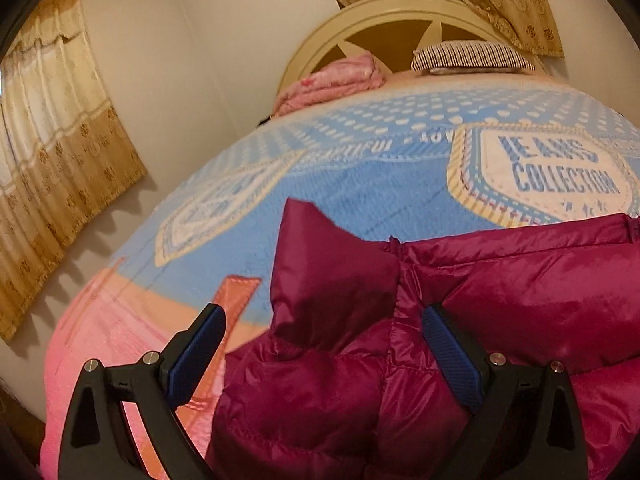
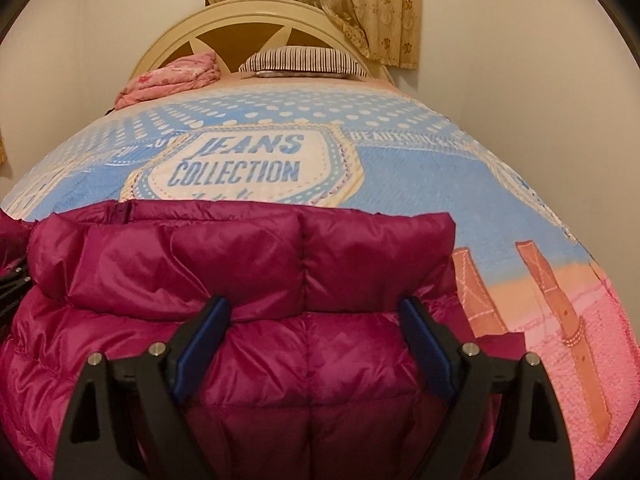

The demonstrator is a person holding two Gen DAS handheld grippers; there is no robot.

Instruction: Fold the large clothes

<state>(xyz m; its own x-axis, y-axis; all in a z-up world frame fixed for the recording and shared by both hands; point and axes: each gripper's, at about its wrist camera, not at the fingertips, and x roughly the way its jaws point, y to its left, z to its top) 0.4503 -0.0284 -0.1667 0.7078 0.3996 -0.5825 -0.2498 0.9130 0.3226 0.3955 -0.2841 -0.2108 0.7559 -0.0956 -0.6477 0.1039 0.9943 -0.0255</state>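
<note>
The jacket [image 2: 240,320], a puffy magenta one, lies on the bed [image 2: 420,184] directly under and ahead of both tools, its quilted body bunched and one panel already doubled over at the far edge.

The right hand-held gripper [image 2: 316,336] hangs released, jaws spread wide over the jacket's near half, nothing pinched between its pads. The left hand-held gripper [image 1: 324,344] is likewise released; a raised lump of the jacket, which looks like a sleeve or collar end, stands up between and just beyond its fingers, though I cannot tell whether either pad touches it.

The step in hand appears to be taking hold for the next fold. To do it well, each gripper should come down onto an edge or seam, not the middle of a padded panel, since slick puffy fabric will likely slip out of a shallow bite. Take both layers where the jacket is doubled. The two grips should sit on matching points, so the fold line runs straight. Lift together and low, then lay the flap over and press out trapped air before letting go.

The pillow [image 2: 304,60] and pink blanket [image 2: 172,76] lie far ahead, clear of the work.
</note>
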